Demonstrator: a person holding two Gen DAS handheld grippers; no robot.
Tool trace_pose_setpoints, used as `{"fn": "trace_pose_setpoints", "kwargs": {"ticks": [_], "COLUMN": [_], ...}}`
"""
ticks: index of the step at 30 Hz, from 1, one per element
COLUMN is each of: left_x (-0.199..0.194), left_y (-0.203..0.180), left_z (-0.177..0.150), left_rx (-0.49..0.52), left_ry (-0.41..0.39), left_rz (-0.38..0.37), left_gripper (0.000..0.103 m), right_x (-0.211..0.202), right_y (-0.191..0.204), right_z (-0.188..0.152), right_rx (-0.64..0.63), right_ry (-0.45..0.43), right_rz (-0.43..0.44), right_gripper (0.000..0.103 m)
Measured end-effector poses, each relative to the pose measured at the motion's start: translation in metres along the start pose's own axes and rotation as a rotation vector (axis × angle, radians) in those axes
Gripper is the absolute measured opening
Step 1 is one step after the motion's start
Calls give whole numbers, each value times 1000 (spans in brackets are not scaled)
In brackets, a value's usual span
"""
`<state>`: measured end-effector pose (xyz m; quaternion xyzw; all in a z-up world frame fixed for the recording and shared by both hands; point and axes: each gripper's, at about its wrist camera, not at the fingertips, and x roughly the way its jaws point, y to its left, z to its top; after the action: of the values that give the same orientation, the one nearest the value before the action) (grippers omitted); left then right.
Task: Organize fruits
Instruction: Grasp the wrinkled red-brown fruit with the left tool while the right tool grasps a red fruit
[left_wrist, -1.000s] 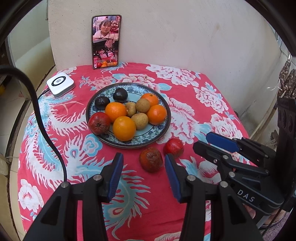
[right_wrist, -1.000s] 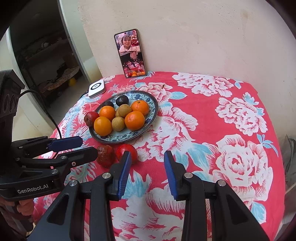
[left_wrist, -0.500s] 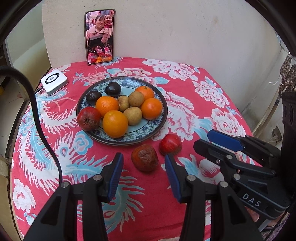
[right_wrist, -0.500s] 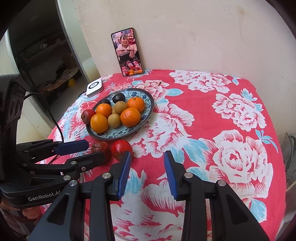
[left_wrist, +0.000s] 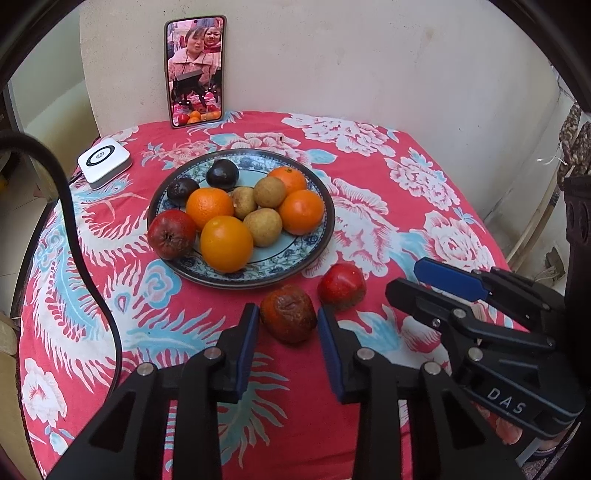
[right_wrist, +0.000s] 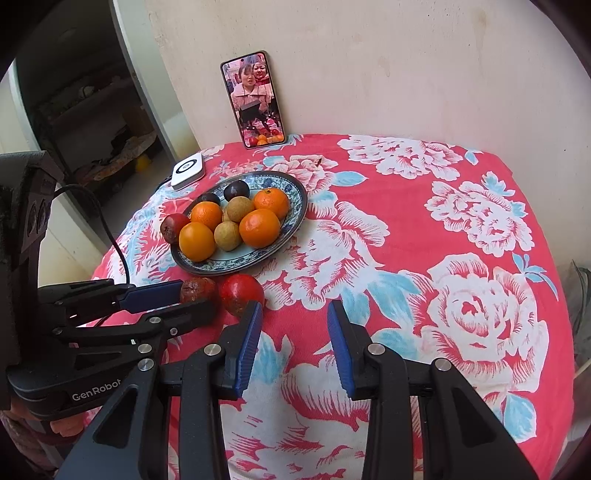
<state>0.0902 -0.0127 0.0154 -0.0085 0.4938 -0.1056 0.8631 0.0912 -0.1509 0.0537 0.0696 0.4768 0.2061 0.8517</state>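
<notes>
On the floral tablecloth (right_wrist: 461, 295), bare ahead of the spread-jawed right gripper (right_wrist: 294, 345), the plate (left_wrist: 314, 251) lies beyond the left gripper (left_wrist: 284, 347), whose parted jaws flank a bruised fruit (left_wrist: 289, 318), half-hidden in the right view.

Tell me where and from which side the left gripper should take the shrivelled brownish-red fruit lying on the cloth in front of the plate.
Grip the shrivelled fruit across its widest middle, coming from the near side along the cloth. It is roundish and wrinkled, so no side stands out. The left gripper is open, with its fingers already to either side. The red fruit sits close on its right, and the plate lies behind, so stay low and centred.
</notes>
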Motion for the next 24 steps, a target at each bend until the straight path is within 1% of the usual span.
{"fn": "trace_pose_setpoints", "kwargs": {"ticks": [4, 8, 17, 24], "left_x": [-4, -11, -16, -18], "left_y": [2, 7, 25, 36], "left_z": [-1, -1, -2, -5], "left_rx": [1, -4, -46, -71], "left_ry": [6, -5, -15, -19], "left_rz": [-6, -7, 32, 38], "left_gripper": [34, 34, 34, 34], "right_x": [1, 3, 7, 13], "right_y": [2, 4, 16, 26], "right_z": [0, 2, 2, 3], "right_rx": [1, 3, -26, -46], "right_ry": [1, 3, 13, 20], "right_rz": [-2, -2, 6, 14], "right_gripper": [38, 38, 38, 38]}}
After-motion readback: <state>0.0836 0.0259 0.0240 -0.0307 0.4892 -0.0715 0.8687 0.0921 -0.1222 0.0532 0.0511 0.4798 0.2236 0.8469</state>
